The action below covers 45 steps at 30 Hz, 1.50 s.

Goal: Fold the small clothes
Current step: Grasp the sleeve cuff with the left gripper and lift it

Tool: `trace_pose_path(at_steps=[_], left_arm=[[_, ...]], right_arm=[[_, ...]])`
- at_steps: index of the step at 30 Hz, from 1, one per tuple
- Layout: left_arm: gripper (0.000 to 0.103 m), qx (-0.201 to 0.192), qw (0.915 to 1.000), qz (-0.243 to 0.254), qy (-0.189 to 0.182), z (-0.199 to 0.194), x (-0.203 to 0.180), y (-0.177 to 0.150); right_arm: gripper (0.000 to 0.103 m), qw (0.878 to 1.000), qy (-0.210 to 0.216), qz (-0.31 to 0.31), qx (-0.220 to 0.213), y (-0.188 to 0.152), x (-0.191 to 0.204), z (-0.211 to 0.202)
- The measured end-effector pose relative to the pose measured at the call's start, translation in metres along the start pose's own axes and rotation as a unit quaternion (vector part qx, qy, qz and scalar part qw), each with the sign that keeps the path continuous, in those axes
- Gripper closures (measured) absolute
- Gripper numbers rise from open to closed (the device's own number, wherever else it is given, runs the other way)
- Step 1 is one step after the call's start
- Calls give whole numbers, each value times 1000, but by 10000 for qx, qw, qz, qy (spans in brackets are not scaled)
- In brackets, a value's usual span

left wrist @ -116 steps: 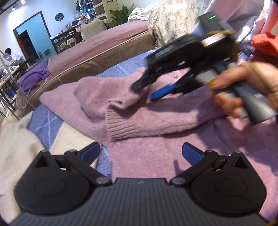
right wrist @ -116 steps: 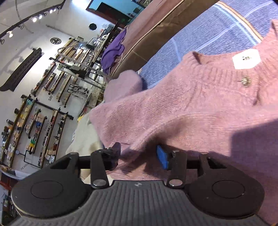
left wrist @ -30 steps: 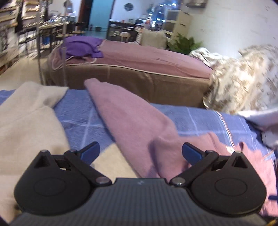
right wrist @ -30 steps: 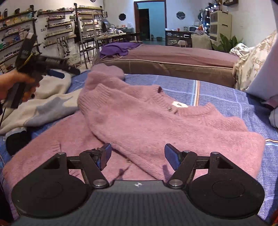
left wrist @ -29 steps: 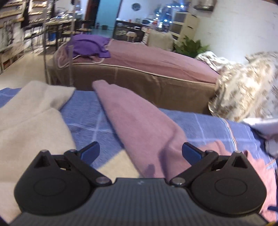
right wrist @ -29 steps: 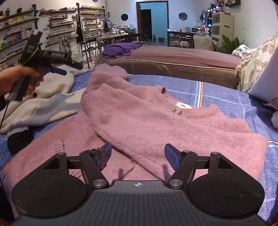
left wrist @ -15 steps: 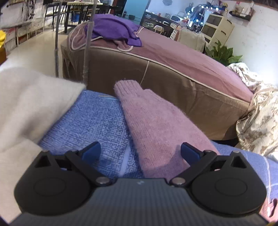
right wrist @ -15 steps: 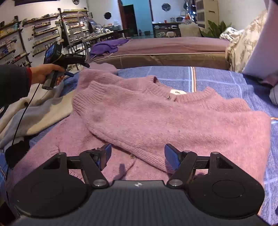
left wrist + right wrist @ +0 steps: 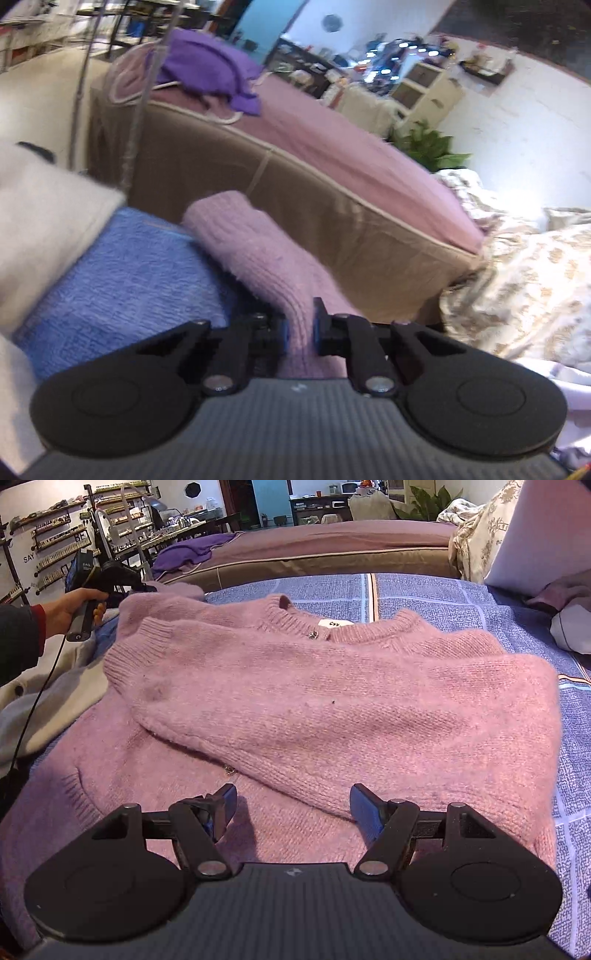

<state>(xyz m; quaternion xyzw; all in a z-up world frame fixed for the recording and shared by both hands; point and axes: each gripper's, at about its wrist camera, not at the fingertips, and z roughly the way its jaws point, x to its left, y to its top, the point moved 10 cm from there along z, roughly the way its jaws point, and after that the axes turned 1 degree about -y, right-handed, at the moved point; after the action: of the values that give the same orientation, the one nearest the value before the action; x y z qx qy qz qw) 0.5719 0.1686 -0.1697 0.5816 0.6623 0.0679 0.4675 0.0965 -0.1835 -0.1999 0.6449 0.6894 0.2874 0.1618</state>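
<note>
From the left camera, the left gripper (image 9: 299, 330) is closing, and its jaws pinch the pink sleeve (image 9: 258, 251). The sleeve's cuff end lies ahead of the jaws at the edge of the blue blanket (image 9: 122, 273). A cream cloth (image 9: 44, 206) sits to their left.

From the right camera, the right gripper (image 9: 291, 805) has wide jaws holding nothing. The pink sweater (image 9: 332, 686) spreads flat just ahead. Bare blanket lies right of the jaws.

Blue blanket (image 9: 436, 590) beyond sweater (image 9: 332, 686) unobstructed.
</note>
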Motion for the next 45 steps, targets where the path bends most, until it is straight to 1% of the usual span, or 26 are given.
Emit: trace_pose_path(at_steps=[1,4,7,10,12,13,15,17,18,20,22,23,24,25,27,28,29,30,31,34,37,39,40,41,42,45], left_arm=[[92,0,9999,-79,-145,-4,-5,1],[92,-152,9989,-238,-376,-21,-18,5],[93,-467,9970,-460,-400,-45,-17,14],[93,-1031,9919,-616,-421,-94,-5,24],[93,-1414,9868,-651,-451,-139,11,22],[93,-1499,9858,-639,-411,-160,21,19],[93,-1694,9826,-738,-169,-205,46,6],[93,-1855,9783,-924,-28,-244,66,-8],[93,-1876,9777,-948,16,-258,72,-15],[93,-1872,9791,-774,196,-277,80,-28],[92,-1875,9784,-867,120,-287,84,-36],[92,-1925,9762,-997,86,-291,87,-39],[92,-1952,9745,-1102,63,-293,89,-42],[92,-1951,9741,-1142,40,-295,91,-45],[92,-1930,9759,-1013,108,-296,91,-48],[92,-1912,9769,-951,60,-295,88,-47],[92,-1888,9777,-921,-34,-295,85,-47],[92,-1872,9781,-907,-83,-296,83,-49],[92,-1875,9781,-897,-120,-297,79,-49],[92,-1877,9794,-690,-264,-297,61,-47],[92,-1876,9806,-186,-534,-298,20,-45],[92,-1853,9788,285,-823,-300,-24,-47],[92,-1843,9764,579,-963,-299,-51,-49],[91,-1817,9729,905,-1110,-297,-83,-53],[89,-1755,9689,1156,-1307,-294,-115,-58],[86,-1404,9547,1733,-1970,-279,-214,-89]], right_arm=[[0,10000,33,5,-1,-1,0,0],[0,9999,42,128,49,-4,0,-1],[0,9987,124,493,-74,-2,-2,-13],[0,9978,75,619,-240,1,-5,-29],[0,9971,170,640,-374,5,-3,-39],[0,9965,249,658,-456,9,-2,-42],[0,9951,423,647,-615,21,7,-44],[0,9951,650,408,-620,34,26,-35],[2,9943,809,179,-669,45,41,-29],[12,9904,1123,-343,-725,64,78,-14],[31,9864,1343,-739,-587,79,115,9],[37,9839,1497,-814,-546,87,131,23],[51,9820,1635,-804,-494,95,145,37],[60,9823,1634,-792,-463,103,155,52],[58,9873,1303,-770,-489,116,166,82],[57,9899,1151,-746,-346,119,170,102],[56,9917,1046,-740,-78,118,174,123],[53,9925,1008,-681,126,114,176,137],[53,9930,950,-676,189,113,178,148],[55,9947,802,-630,121,118,179,157],[54,9935,798,-807,95,118,180,152],[51,9920,1048,-685,-144,118,176,135],[43,9914,1212,-428,-259,119,169,124],[38,9908,1303,-141,-326,118,159,112],[29,9902,1325,207,-384,115,146,96],[23,9843,1422,758,-717,99,107,43]])
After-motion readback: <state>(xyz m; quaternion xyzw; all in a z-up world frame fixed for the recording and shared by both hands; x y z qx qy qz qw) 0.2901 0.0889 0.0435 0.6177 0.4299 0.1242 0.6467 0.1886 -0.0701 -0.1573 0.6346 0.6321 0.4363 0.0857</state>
